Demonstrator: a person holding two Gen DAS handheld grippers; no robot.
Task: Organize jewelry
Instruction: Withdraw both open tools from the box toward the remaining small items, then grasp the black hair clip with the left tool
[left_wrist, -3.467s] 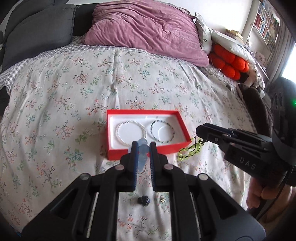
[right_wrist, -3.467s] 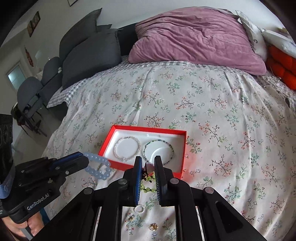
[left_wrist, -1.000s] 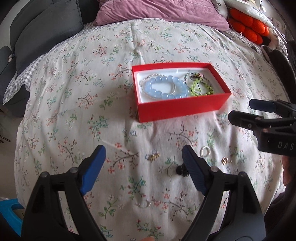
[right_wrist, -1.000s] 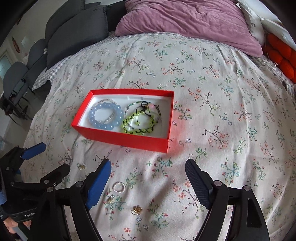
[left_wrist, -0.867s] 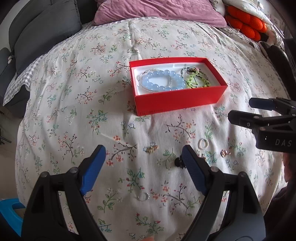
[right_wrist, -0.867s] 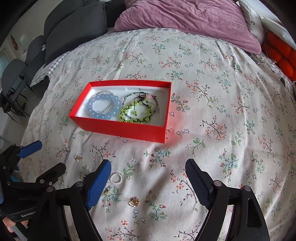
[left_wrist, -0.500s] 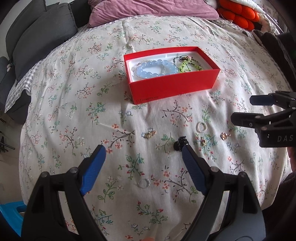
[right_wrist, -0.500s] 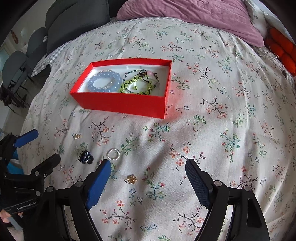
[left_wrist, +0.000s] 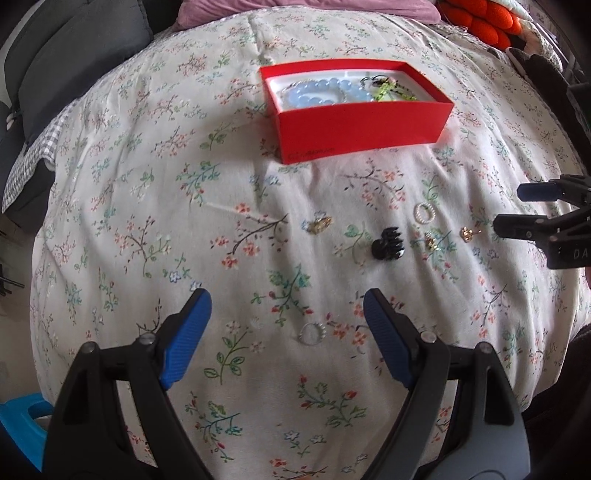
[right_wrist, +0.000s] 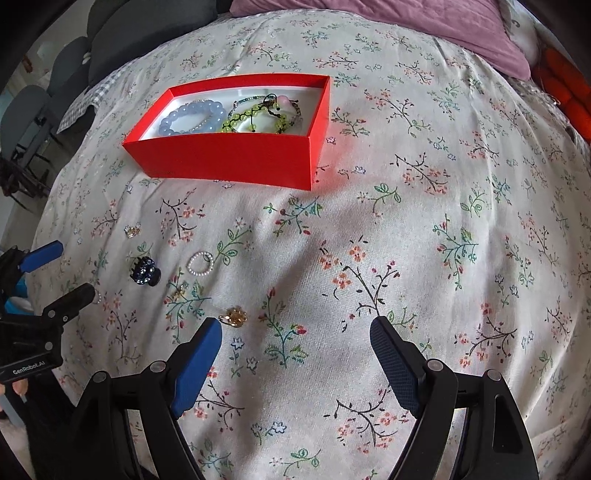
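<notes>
Both grippers, left and right, have backed off the box; jaws wide, empty. Next: ring between left jaws.

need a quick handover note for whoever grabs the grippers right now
Left gripper: open, empty, over the small silver ring.
Right gripper: open, empty, gold ring by its left finger.
Done: blue bead bracelet and green bracelet lie in the red box.
Left on the bedspread: pearl ring, black hair clip, several small gold pieces.
</notes>
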